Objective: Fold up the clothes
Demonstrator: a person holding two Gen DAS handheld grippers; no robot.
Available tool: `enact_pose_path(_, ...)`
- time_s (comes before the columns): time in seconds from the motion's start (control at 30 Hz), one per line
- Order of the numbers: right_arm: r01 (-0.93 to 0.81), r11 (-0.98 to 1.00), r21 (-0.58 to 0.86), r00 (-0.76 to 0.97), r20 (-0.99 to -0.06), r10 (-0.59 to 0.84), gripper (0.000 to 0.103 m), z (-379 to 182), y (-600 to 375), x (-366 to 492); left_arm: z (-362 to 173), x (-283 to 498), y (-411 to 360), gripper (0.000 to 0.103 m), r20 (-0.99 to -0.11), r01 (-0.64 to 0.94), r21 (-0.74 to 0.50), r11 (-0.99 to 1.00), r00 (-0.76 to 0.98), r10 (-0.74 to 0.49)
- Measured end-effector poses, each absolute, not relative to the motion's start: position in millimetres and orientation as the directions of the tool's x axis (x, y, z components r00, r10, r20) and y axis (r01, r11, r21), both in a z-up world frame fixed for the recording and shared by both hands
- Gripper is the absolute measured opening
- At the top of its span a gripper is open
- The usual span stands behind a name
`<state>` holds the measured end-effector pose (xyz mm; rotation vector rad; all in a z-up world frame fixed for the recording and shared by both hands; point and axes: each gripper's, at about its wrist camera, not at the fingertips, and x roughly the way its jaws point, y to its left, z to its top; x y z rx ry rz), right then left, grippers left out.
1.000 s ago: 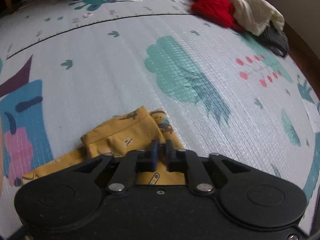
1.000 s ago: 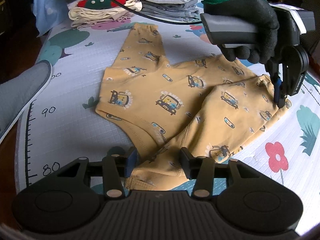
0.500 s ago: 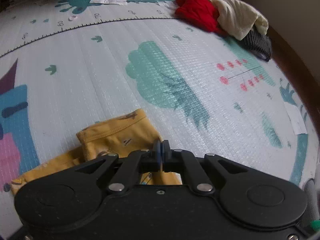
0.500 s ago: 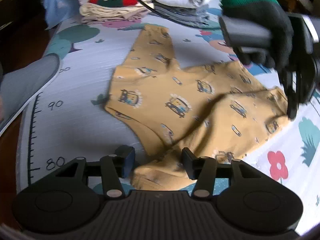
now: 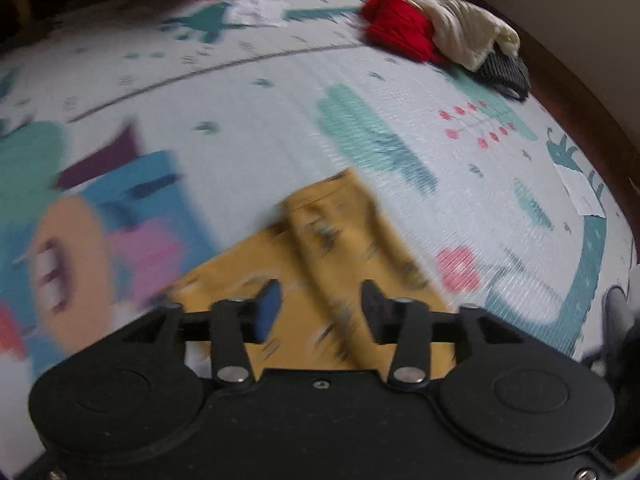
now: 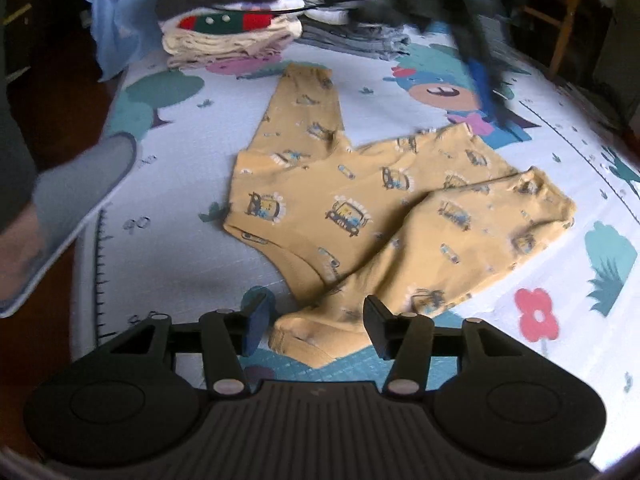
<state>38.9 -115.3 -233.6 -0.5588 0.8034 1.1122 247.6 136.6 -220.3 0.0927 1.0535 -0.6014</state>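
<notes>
Both fingers of the left gripper [image 5: 320, 304] stand spread apart with nothing between them, above the yellow printed garment [image 5: 340, 264] at the lower centre of its frame. The right gripper [image 6: 316, 320] is likewise spread wide, its fingers on either side of a cuff of the same yellow printed garment [image 6: 384, 204], which lies flat mid-frame on the play mat [image 6: 180, 216], one sleeve folded across the body.

The mat is pale, textured, printed with trees, flowers, a cartoon animal and a ruler line; dark wooden floor shows past its edges.

Only the left view shows a loose heap at the upper right: a red garment [image 5: 400, 36], a cream garment [image 5: 468, 36] and a dark grey garment [image 5: 504, 74], touching one another. Only the right view shows stacks of folded clothes [image 6: 228, 36] along the top edge, a wooden chair [image 6: 560, 16] at the upper right, a grey slipper [image 6: 76, 192] at the left edge, and the left gripper as a dark blur at the upper right.
</notes>
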Motion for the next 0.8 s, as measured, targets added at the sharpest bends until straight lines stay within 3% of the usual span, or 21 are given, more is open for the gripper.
enact_pose_path(0.3,-0.993,0.114,-0.044,0.093,-0.880,0.465,0.053,-179.8,-67.2,29.4,-270.0,220.2,213.5,0.045,-0.877,0.320,-0.249,0.914,0.327,-0.353)
enact_pose_path(0.47,-0.962,0.269,-0.053,0.166,-0.894,0.416,0.053,-211.5,3.3,5.6,-274.8,222.5,229.0,0.045,-0.848,0.251,-0.315,0.915,0.358,-0.391)
enact_pose_path(0.63,-0.892,0.374,-0.255,0.398,-0.835,0.380,0.051,-252.9,71.6,-24.3,-274.3,219.5,238.6,0.045,-0.829,0.236,-0.342,0.910,0.381,-0.410)
enact_pose_path(0.8,-0.800,0.498,-0.336,0.507,-0.822,0.259,0.051,-279.3,98.5,-26.4,-277.7,214.2,244.4,0.045,-0.830,0.211,-0.357,0.910,0.375,-0.412)
